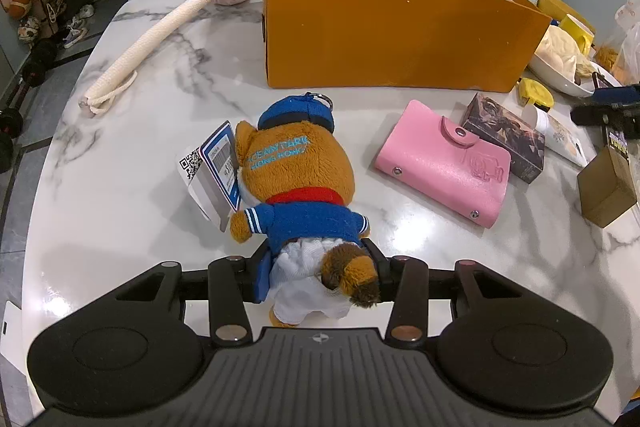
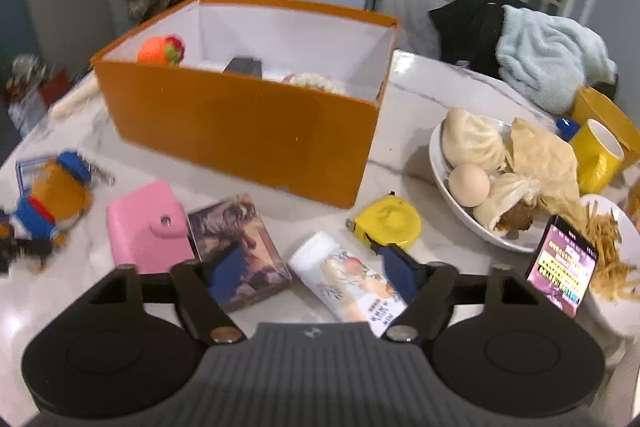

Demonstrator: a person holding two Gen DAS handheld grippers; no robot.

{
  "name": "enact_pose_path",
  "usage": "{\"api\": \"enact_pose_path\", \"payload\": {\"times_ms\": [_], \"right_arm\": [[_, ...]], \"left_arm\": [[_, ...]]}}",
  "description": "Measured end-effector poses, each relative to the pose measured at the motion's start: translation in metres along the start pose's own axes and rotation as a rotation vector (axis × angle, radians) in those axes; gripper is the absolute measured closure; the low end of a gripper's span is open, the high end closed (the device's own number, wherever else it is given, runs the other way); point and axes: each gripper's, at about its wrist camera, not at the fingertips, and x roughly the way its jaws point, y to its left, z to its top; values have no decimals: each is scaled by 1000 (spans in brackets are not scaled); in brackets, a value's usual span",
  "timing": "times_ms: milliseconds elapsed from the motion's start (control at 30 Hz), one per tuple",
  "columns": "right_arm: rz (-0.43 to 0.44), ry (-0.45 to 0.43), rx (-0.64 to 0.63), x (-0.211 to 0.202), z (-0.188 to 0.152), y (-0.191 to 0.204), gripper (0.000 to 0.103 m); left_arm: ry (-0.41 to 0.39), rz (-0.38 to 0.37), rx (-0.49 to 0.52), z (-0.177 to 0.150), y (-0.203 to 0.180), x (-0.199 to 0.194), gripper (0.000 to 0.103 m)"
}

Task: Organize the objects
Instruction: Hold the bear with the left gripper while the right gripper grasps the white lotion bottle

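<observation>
Left wrist view: your left gripper (image 1: 320,267) is pinching the plush bear (image 1: 298,187) at its white trousers and tail end. The bear lies face down on the marble table (image 1: 132,211), long axis running away from you, blue cap toward the orange box (image 1: 392,31). A barcode tag (image 1: 218,167) sticks out beside its head on the left of the picture. To the other side lies a pink snap wallet (image 1: 444,163), smooth and glossy, then a dark card box (image 1: 504,139) touching its far edge. Far left rests a pink fabric ball on a white rope handle (image 1: 160,31), well apart. The way from the bear to the box wall shows bare marble.

Right wrist view: your right gripper (image 2: 316,275) stands spread wide, nothing pinched. Under it lie the card box (image 2: 240,247) and a white tube (image 2: 352,279) with a fruit print; whether the fingers touch them you cannot tell. A yellow tape measure (image 2: 388,223) sits just beyond. The orange box (image 2: 240,131), white inside, holds an orange knitted toy (image 2: 160,51) and a dark item. A bowl of buns and an egg (image 2: 448,183) and a lit phone (image 2: 560,267) crowd the right-hand side of the frame.
</observation>
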Motion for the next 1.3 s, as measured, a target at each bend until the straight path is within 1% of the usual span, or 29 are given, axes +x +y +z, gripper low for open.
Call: {"api": "enact_pose_path", "payload": {"times_ms": [100,167,233,267,333,433,533,567,667,700,733,767,800,833,1000,1100,1233,1300], "right_arm": [[-24,11,-145,7,-8,-1,18],[-41,35,-235,18,-15,0,18],[-32,74,-291,30,-21,2,18],[-21,83,-297,33,-24,2,18],[-6,77,-290,37,-26,1,18],[-12,83,-286,44,-26,1,18],[-8,115,-268,53,-26,-5,18],[-4,131,-254,56,-26,-6,18],[39,138,-161,63,-25,-16,19],[36,137,-157,63,-24,-17,19],[36,135,-162,63,-24,-16,24],[40,133,-168,62,-23,-15,34],[34,128,-184,60,-22,-13,41],[16,128,-207,59,-22,-9,51],[26,159,-228,55,-21,-1,56],[66,182,-205,50,-21,2,58],[103,210,-183,47,-19,5,58],[98,213,-183,46,-20,8,58]], "left_arm": [[1,3,3,-1,0,0,51],[3,6,5,-1,0,1,51],[6,7,4,0,0,1,51],[7,7,1,0,0,1,51],[8,7,0,0,0,1,51],[7,7,5,0,1,2,51],[9,1,-1,-1,1,2,51],[10,-1,-3,-1,2,2,51],[14,-3,-6,-1,3,3,51],[14,-4,-7,-1,4,3,51],[16,-6,-9,-1,4,3,50],[16,-9,-12,-1,4,3,50],[16,-14,-15,0,5,3,50],[16,-19,-20,0,5,3,50],[14,-21,-10,1,2,3,50],[16,-20,-1,2,1,4,49],[16,-31,-4,2,1,3,47],[-10,-41,-22,3,2,1,43]]}}
